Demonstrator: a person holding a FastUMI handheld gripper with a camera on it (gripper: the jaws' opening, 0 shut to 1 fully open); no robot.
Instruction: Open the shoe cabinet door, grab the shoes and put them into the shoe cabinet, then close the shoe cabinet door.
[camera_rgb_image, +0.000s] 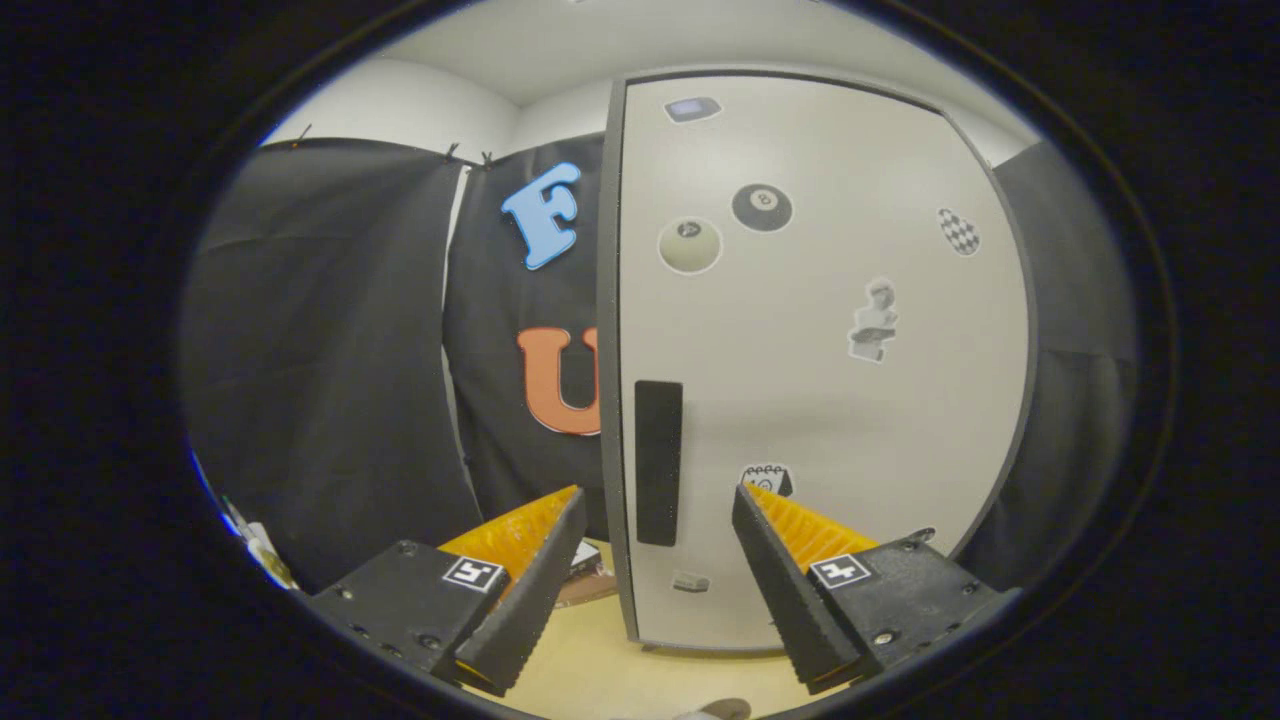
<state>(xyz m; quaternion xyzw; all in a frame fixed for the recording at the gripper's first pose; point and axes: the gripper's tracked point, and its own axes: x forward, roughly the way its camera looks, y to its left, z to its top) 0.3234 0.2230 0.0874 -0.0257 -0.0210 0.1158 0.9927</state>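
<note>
A pale shoe cabinet door (820, 400) stands shut straight ahead, covered with several stickers. A dark vertical handle (658, 462) runs down its left edge. My gripper (660, 492) is open, and the lower part of the handle shows in the gap between its two fingers (545, 540), a little beyond the tips. Nothing is held. Low behind the left finger, a dark item that may be a shoe (585, 575) lies on the floor beside the cabinet; it is mostly hidden.
Black cloth (320, 380) hangs as the booth wall to the left of the cabinet and behind it on the right. A light wooden floor (610, 670) lies below the fingers. Some small items (255, 545) sit low at the far left.
</note>
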